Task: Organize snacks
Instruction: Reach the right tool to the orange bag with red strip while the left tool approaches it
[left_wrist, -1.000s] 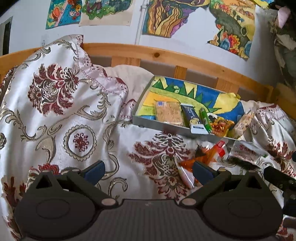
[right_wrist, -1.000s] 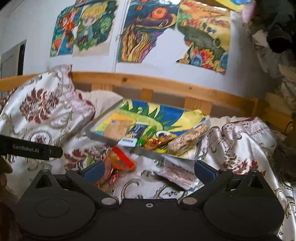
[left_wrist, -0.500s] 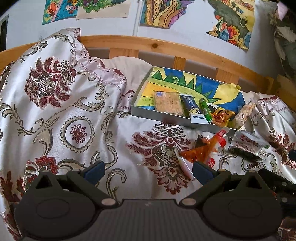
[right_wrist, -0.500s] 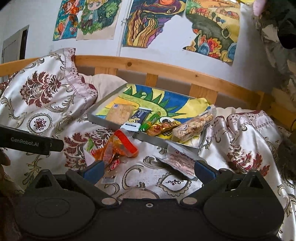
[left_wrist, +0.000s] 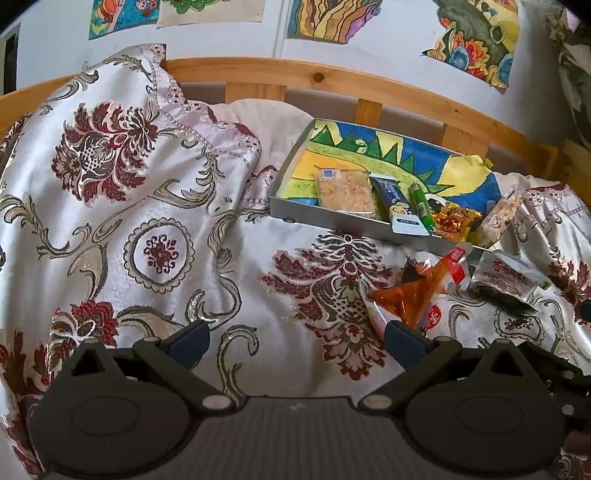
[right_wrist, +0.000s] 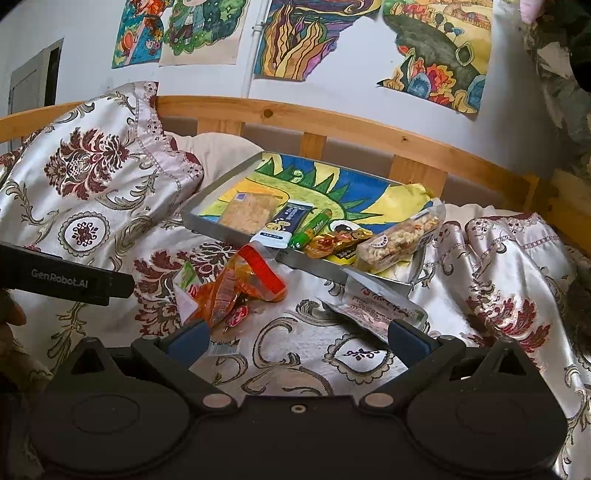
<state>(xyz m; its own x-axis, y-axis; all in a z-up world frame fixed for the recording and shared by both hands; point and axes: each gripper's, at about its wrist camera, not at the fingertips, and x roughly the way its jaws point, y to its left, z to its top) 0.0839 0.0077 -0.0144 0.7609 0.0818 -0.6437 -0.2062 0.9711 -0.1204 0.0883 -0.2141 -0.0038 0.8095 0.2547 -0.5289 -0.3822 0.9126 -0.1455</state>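
A grey tray (left_wrist: 295, 206) (right_wrist: 207, 225) with a painted bottom lies on the bed and holds several snacks: a cracker pack (left_wrist: 345, 190), a dark blue bar (left_wrist: 395, 199), a green stick (left_wrist: 421, 203), an orange packet (left_wrist: 454, 221) and a nut bar (right_wrist: 399, 240). An orange-red snack bag (left_wrist: 417, 291) (right_wrist: 240, 291) and a silver pouch (left_wrist: 506, 280) (right_wrist: 373, 306) lie loose on the blanket in front of the tray. My left gripper (left_wrist: 295, 338) is open and empty, left of the orange bag. My right gripper (right_wrist: 297, 338) is open and empty, between the bag and the pouch.
A patterned satin blanket (left_wrist: 147, 221) covers the bed and bunches high at the left. A wooden bed rail (left_wrist: 332, 81) runs behind the tray. Paintings hang on the wall (right_wrist: 295, 44). The left gripper's body (right_wrist: 66, 282) shows at the left of the right wrist view.
Both grippers have moved forward and tilted down toward the loose snacks. The orange bag and silver pouch now lie closer to the fingers. Both stay open.
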